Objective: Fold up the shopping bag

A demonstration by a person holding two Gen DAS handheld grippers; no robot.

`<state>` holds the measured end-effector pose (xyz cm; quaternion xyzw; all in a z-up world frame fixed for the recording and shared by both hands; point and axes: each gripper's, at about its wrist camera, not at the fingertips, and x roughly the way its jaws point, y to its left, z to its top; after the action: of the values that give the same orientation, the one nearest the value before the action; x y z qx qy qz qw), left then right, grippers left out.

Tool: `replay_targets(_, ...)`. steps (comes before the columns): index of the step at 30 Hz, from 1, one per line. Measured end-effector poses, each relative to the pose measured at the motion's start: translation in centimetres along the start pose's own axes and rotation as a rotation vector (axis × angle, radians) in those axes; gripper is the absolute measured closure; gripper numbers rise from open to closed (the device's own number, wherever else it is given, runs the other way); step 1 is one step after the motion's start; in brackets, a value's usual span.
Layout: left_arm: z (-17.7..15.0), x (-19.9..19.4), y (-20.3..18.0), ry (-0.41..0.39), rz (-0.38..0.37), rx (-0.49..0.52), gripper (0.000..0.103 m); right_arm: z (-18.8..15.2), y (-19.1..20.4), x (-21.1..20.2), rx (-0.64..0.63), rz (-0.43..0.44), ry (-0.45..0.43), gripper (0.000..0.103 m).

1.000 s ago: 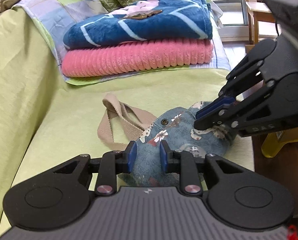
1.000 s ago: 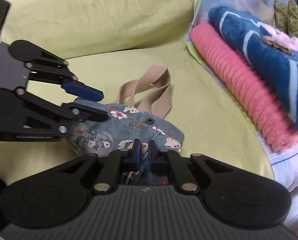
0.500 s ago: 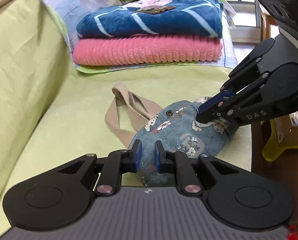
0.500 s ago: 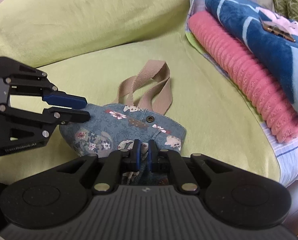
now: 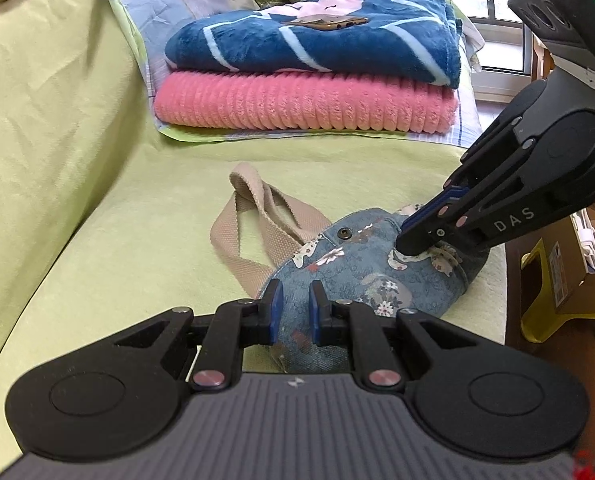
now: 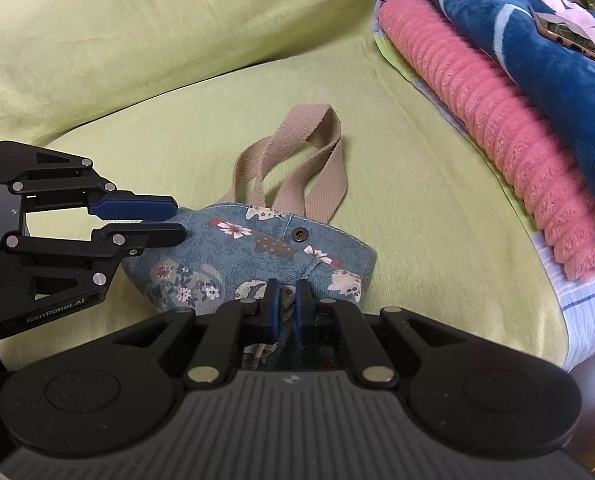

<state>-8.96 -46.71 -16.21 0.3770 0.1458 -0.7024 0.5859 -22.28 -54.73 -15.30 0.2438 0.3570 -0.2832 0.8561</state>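
Note:
A small blue floral shopping bag [image 5: 369, 272] with beige webbing handles [image 5: 257, 216] lies bunched on the green sofa seat [image 5: 137, 240]. My left gripper [image 5: 295, 300] is shut on the bag's near end, with fabric filling the narrow gap between its blue pads. From the right, my right gripper [image 5: 407, 240] is shut on a pinch of cloth at the bag's other end. In the right wrist view the bag [image 6: 257, 256] shows its snap button [image 6: 298, 233]. There the right gripper [image 6: 288, 300] holds its lower edge and the left gripper [image 6: 179, 221] sits at its left corner.
A folded blue blanket [image 5: 317, 40] lies on a pink ribbed one [image 5: 297, 100] at the back of the seat, with a phone [image 5: 325, 22] on top. The sofa back rises on the left. Past the seat's right edge stand a cardboard box [image 5: 577, 264] and a yellow frame [image 5: 537, 320].
The left gripper's jaws have narrowed onto the bag's fabric. The right gripper keeps its pinch and has shifted slightly; the bag stays bunched in about the same place.

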Motion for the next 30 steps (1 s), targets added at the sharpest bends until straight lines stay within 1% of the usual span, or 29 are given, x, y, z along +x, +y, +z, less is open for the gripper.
replay_targets(13, 0.0, -0.2, -0.1, -0.009, 0.006, -0.002, 0.088, 0.3, -0.2, -0.1, -0.001, 0.007, 0.011, 0.099)
replay_targets(16, 0.1, -0.3, -0.5, -0.008, 0.015, 0.026, 0.088, 0.3, -0.1, -0.1, -0.006, 0.006, 0.013, 0.099)
replay_targets(24, 0.0, -0.3, -0.3, -0.012, 0.010, 0.014, 0.088, 0.2, -0.1, -0.1, -0.007, 0.005, 0.013, 0.099)
replay_targets(27, 0.1, -0.3, -0.7, -0.006, 0.024, 0.037, 0.088, 0.1, -0.1, -0.1, -0.005, 0.006, 0.011, 0.099)
replay_targets(30, 0.1, -0.8, -1.6, -0.017, 0.045, 0.108, 0.088, 0.1, -0.1, -0.1, -0.005, 0.006, 0.012, 0.099)
